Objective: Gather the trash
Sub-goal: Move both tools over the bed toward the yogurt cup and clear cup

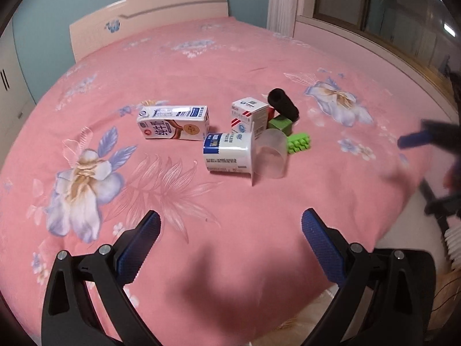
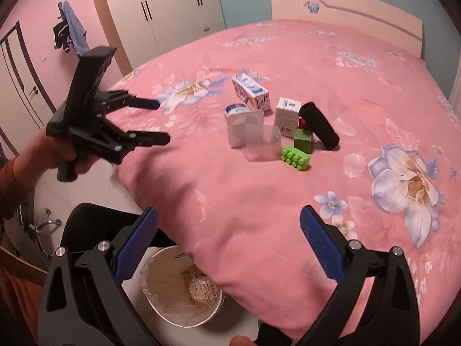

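Both the left gripper (image 1: 230, 230) and right gripper (image 2: 229, 227) hang wide and empty; the milk carton (image 1: 175, 122), yogurt cup (image 1: 227, 152) and small box (image 1: 248, 115) lie uncollected mid-frame, while the bin (image 2: 184, 288), bottom centre, already holds a wrapper.

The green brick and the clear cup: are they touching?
Apart. The right wrist view shows a strip of pink bedspread between the brick and the cup.

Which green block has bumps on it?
The bright green brick nearest the camera has round studs. The darker green cube behind it is smooth.
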### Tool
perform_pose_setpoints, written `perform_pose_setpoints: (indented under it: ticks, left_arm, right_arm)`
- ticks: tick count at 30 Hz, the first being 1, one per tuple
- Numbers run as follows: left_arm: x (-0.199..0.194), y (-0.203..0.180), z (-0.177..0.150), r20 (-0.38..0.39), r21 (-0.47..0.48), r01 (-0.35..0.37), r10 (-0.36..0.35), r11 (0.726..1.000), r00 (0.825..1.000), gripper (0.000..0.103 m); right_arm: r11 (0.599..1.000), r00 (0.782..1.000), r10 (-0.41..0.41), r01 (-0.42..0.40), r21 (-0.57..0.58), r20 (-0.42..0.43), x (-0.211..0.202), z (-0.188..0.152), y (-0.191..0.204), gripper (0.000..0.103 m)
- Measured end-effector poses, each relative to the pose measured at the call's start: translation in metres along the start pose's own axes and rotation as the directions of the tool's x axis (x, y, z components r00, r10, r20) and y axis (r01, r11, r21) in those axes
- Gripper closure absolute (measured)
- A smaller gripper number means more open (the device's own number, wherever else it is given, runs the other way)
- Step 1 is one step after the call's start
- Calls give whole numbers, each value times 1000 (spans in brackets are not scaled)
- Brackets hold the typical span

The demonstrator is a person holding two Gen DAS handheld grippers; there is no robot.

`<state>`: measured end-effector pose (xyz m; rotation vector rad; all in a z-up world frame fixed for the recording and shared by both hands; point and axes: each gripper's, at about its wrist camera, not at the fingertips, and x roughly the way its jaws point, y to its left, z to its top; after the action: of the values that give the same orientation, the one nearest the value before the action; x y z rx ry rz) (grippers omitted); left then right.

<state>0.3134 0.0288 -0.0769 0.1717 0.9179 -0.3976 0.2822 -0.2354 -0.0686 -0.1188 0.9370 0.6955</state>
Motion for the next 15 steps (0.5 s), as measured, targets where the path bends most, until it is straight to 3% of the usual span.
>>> perform_pose_setpoints:
  ticks: [6, 10, 15]
  left_arm:
    - [23, 4, 24, -42, -23, 94, -95, 995, 995, 3]
    - [44, 19, 45, -106, -108, 149, -161, 983, 981, 3]
    - [67, 23, 65, -199, -138, 172, -198, 975, 960, 3]
  right_arm:
    - [999, 1000, -10, 9, -42, -26, 24, 11, -12, 7]
    - [1000, 999, 10, -10, -4, -48, 42, 23, -29, 7]
    - [1000, 997, 29, -29, 10, -65, 60, 40, -44, 7]
